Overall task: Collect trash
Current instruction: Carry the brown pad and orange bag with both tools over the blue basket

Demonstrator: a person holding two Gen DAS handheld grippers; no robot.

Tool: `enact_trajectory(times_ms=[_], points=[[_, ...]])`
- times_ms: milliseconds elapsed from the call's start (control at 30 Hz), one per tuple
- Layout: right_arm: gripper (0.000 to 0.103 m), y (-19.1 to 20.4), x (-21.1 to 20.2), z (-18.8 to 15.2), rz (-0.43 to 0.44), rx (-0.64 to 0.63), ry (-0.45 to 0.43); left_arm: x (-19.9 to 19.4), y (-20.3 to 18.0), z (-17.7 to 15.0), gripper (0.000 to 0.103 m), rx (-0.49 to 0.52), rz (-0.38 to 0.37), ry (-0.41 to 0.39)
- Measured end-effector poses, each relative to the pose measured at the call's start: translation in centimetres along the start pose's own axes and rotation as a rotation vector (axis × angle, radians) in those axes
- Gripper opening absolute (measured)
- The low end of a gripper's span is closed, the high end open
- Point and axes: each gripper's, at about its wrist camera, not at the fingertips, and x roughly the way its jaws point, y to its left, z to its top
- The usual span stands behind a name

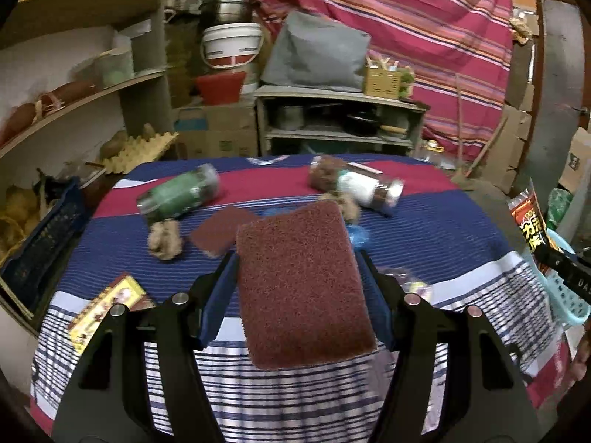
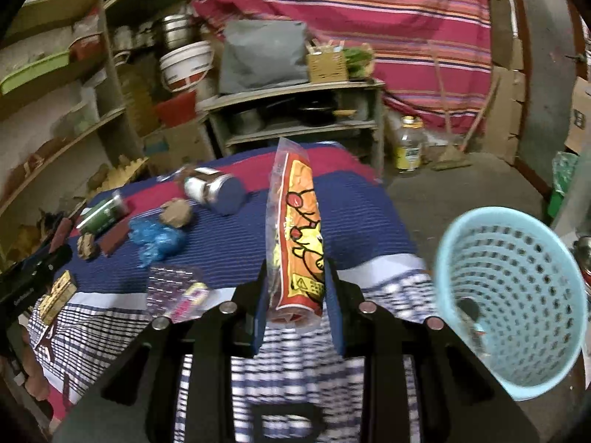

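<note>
Left claw (image 1: 299, 269) clamping maroon scouring pad (image 1: 301, 288); right claw (image 2: 295, 295) gripping cartoon-printed wrapper (image 2: 299, 236), lettering perhaps Chinese.

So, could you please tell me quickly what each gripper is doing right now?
Left gripper: closed on a reddish-brown scouring pad.
Right gripper: closed on a red and yellow snack wrapper.

Maroon scouring pad (image 1: 303, 288) gripped flat, orange snack wrapper (image 2: 299, 236) clamped upright, blue basket (image 2: 513, 302) tilted
</note>
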Motion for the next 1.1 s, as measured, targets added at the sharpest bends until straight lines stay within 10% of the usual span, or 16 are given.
enact_trajectory(times_ms=[1100], points=[[0.028, -20.9, -5.8, -2.7, -0.254, 0.213, -0.043, 0.5, -28.7, 0.1, 0.063, 0.272, -0.389, -0.018]])
